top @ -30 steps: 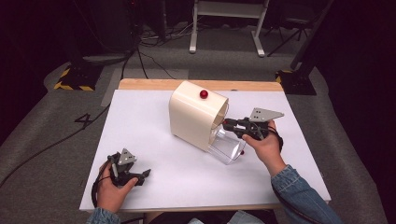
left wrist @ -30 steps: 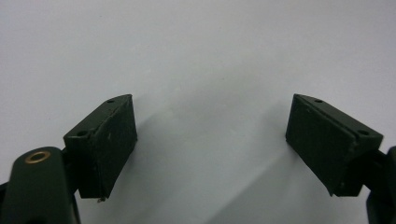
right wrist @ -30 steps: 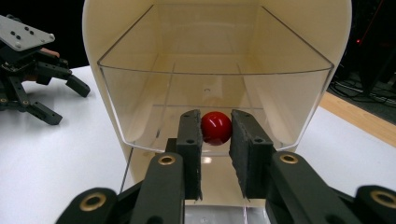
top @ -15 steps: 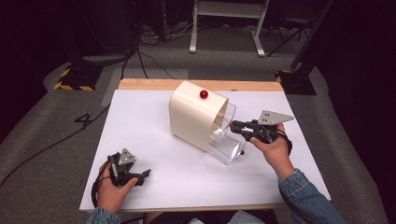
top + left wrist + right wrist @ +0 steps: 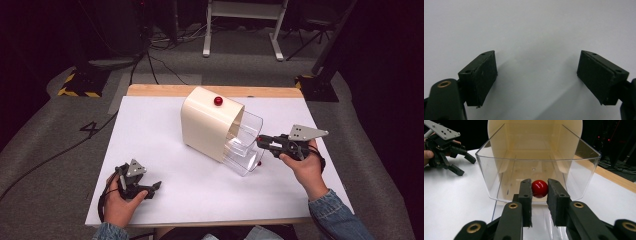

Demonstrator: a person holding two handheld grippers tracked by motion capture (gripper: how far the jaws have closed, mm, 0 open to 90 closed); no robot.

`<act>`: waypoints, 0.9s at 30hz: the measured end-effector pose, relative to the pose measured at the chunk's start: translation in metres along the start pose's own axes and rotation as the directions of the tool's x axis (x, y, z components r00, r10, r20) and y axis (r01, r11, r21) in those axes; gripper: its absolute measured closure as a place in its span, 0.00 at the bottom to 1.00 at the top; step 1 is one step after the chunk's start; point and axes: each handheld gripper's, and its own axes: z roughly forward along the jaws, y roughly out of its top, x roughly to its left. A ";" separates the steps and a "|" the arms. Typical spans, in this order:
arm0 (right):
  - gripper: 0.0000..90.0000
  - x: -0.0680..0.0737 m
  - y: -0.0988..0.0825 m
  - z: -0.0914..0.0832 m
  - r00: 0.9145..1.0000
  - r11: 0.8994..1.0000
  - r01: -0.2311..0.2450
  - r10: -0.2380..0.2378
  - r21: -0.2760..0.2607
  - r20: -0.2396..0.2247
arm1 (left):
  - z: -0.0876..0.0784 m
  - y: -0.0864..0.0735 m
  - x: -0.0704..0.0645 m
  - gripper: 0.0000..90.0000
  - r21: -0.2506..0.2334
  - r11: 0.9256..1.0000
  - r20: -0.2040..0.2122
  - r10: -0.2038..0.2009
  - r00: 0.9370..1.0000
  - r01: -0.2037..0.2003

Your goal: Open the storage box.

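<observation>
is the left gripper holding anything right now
No, in the left gripper view the left gripper has its jaws spread wide over the bare white table with nothing between them.

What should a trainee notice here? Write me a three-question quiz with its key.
1. True or false: the left gripper has its jaws open above the white table.
2. What is the right gripper shut on? A: a red knob. B: a pen. C: a cloth.
3. Fill in: that knob sits on the front of a clear ___ that sticks out of the cream cabinet.
Key: 1 true; 2 A; 3 drawer.
</observation>
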 end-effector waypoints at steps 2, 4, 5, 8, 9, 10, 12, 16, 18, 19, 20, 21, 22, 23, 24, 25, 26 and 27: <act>0.83 0.000 -0.003 0.000 1.000 1.000 -0.004 0.004 0.000 -0.002 | 0.000 0.000 0.000 0.18 -0.001 1.000 0.000 -0.001 1.000 0.001; 0.83 0.000 -0.004 0.000 1.000 1.000 -0.007 0.007 -0.002 -0.002 | 0.000 0.000 0.000 0.18 0.000 1.000 0.000 0.000 1.000 0.000; 0.83 0.000 -0.004 0.000 1.000 1.000 -0.008 0.008 -0.001 -0.002 | 0.000 0.000 0.000 0.18 0.000 1.000 0.000 0.000 1.000 0.000; 0.82 0.000 -0.006 0.000 1.000 1.000 -0.008 0.008 0.005 -0.001 | 0.000 0.000 0.000 0.18 0.001 1.000 0.000 0.002 1.000 -0.002; 0.80 0.000 -0.007 -0.001 1.000 1.000 -0.013 0.013 0.010 -0.001 | 0.000 0.000 0.000 0.18 0.000 1.000 0.000 -0.001 1.000 0.001; 0.76 0.000 -0.008 -0.001 1.000 1.000 -0.019 0.019 0.010 -0.002 | 0.000 0.000 0.000 0.18 0.000 1.000 0.000 0.000 1.000 0.000; 0.70 0.000 -0.011 -0.001 1.000 0.999 -0.028 0.028 0.024 -0.002 | 0.000 0.000 0.000 0.18 0.000 1.000 0.000 0.001 1.000 -0.001; 0.64 -0.001 -0.016 -0.005 1.000 0.999 -0.023 0.022 0.045 0.010 | 0.000 0.000 0.000 0.18 0.000 1.000 0.000 0.000 1.000 0.000; 0.61 -0.001 -0.018 -0.008 1.000 0.998 -0.019 0.018 0.053 0.016 | 0.000 0.000 0.000 0.18 0.000 1.000 0.000 0.000 1.000 0.000; 0.60 -0.001 -0.019 -0.010 1.000 0.998 -0.022 0.020 0.059 0.020 | 0.000 0.000 0.000 0.18 0.002 1.000 0.000 0.001 1.000 -0.001; 0.60 -0.001 -0.020 -0.012 0.999 0.998 -0.024 0.022 0.059 0.023 | 0.000 0.000 0.000 0.18 0.005 1.000 0.000 0.000 1.000 0.000; 0.60 -0.001 -0.022 -0.015 0.999 0.998 -0.025 0.024 0.061 0.025 | 0.000 0.000 0.000 0.18 0.004 1.000 0.000 0.000 1.000 0.000; 0.60 -0.001 -0.023 -0.018 0.999 0.998 -0.028 0.026 0.064 0.029 | -0.001 0.000 0.000 0.18 0.006 1.000 0.001 -0.001 1.000 0.001; 0.60 -0.002 -0.024 -0.021 0.999 0.998 -0.027 0.024 0.065 0.034 | 0.000 0.000 0.000 0.18 0.005 1.000 0.000 0.002 1.000 -0.002; 0.60 -0.002 -0.026 -0.024 0.999 0.997 -0.028 0.025 0.067 0.040 | 0.000 0.000 0.000 0.18 0.004 1.000 0.000 0.000 1.000 0.000; 0.60 -0.003 -0.027 -0.027 0.999 0.997 -0.029 0.026 0.070 0.045 | -0.001 0.000 0.000 0.18 0.006 1.000 0.000 0.000 1.000 0.000; 0.60 -0.004 -0.029 -0.030 0.998 0.997 -0.030 0.027 0.072 0.051 | -0.001 0.000 0.000 0.18 0.006 1.000 0.000 -0.001 1.000 0.001; 0.59 -0.005 -0.031 -0.033 0.998 0.997 -0.034 0.030 0.076 0.058 | -0.001 0.000 0.000 0.18 0.006 1.000 0.000 -0.001 1.000 0.001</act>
